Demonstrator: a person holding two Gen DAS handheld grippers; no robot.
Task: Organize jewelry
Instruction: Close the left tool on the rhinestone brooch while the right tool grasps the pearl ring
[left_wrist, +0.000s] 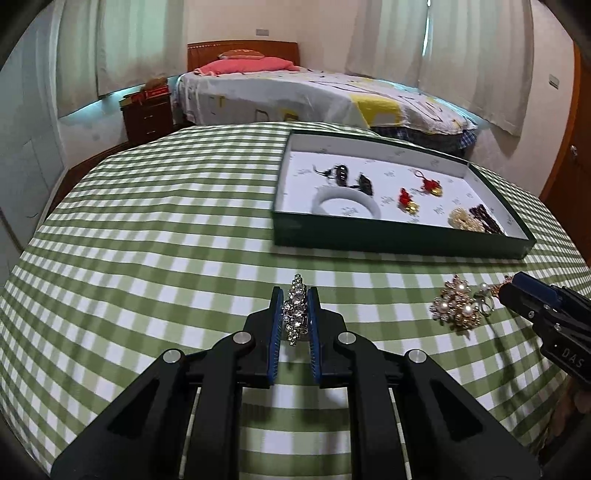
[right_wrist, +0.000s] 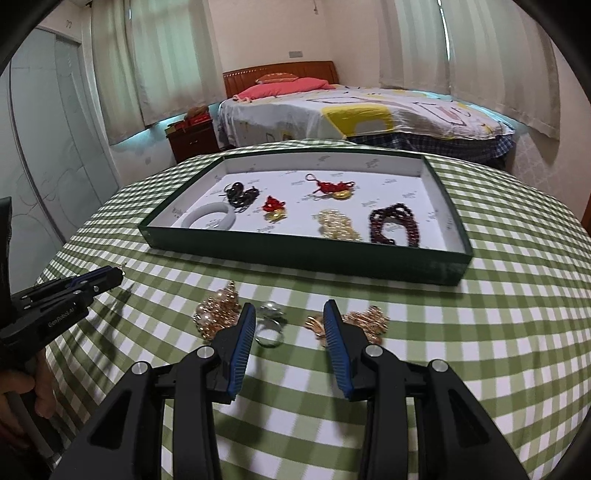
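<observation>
Left wrist view: left tongs (left_wrist: 295, 295) clamped on a rhinestone brooch (left_wrist: 296, 309), blue pads pressing both sides, brooch held above the green-and-white checked counter (left_wrist: 166, 240). Right tongs (left_wrist: 511, 291) enter at the right edge, "DAS" readable on the black body, rest of the word cut off. Just beside their tip lies a gold pearl brooch (left_wrist: 456, 304) with a silver ring (left_wrist: 485, 301) touching it on the right. Green tray (left_wrist: 399, 242) with white lining sits farther back on the counter, right of centre; the lining carries small repeated printed marks, too small to read. Right wrist view: right tongs (right_wrist: 290, 310) apart, nothing between the pads, poised over the ring (right_wrist: 269, 326); the pearl brooch (right_wrist: 218, 314) just left of the left finger, a gold leaf-shaped brooch (right_wrist: 364, 321) just right of the right finger. Left tongs (right_wrist: 118, 274) come in from the left, "GenRobot.AI" printed on the side, a hand (right_wrist: 26, 391) on the handle. Inside the tray (right_wrist: 306, 254): white bangle (right_wrist: 212, 218), black cord piece (right_wrist: 242, 195), two red knot charms (right_wrist: 273, 207) with gold pieces, pale gold bead bracelet (right_wrist: 338, 225), dark red bead bracelet (right_wrist: 393, 225). Bed (right_wrist: 351, 110) with red pillow behind, curtains on the walls.
</observation>
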